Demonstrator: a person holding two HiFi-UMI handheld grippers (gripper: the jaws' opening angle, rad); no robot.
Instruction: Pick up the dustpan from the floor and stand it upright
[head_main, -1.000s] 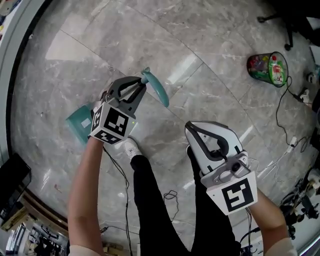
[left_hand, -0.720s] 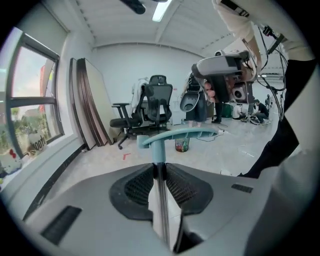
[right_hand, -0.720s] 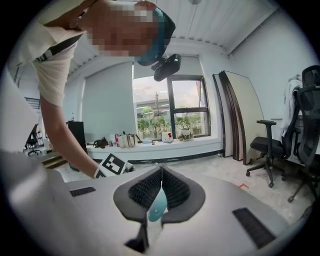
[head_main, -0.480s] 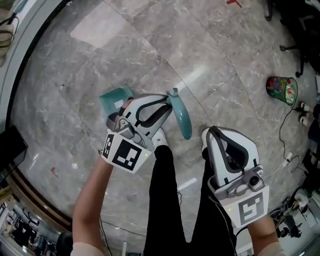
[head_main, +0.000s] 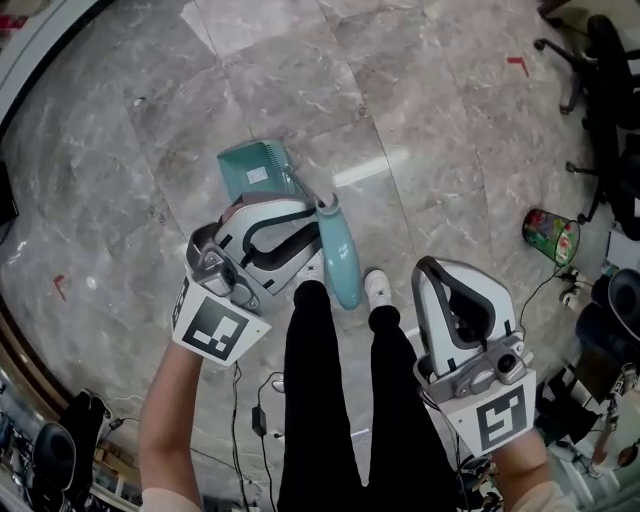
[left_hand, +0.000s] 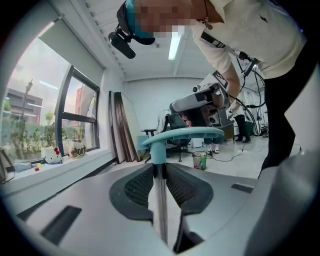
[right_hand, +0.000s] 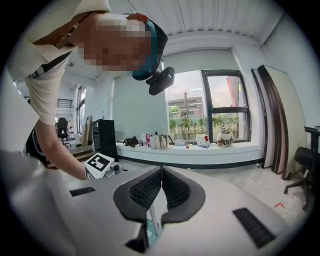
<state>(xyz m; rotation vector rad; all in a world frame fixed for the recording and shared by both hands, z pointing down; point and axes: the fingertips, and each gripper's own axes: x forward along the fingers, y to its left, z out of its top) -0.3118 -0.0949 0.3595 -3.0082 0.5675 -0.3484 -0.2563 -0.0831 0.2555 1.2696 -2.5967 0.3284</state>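
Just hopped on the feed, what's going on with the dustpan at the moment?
A person is working with a gripper in each hand. The left gripper is shut on the thin metal shaft of the teal dustpan, just below its handle. The pan end points down at the marble floor by the person's feet; whether it touches the floor can't be told. The right gripper is shut on nothing, off to the side.
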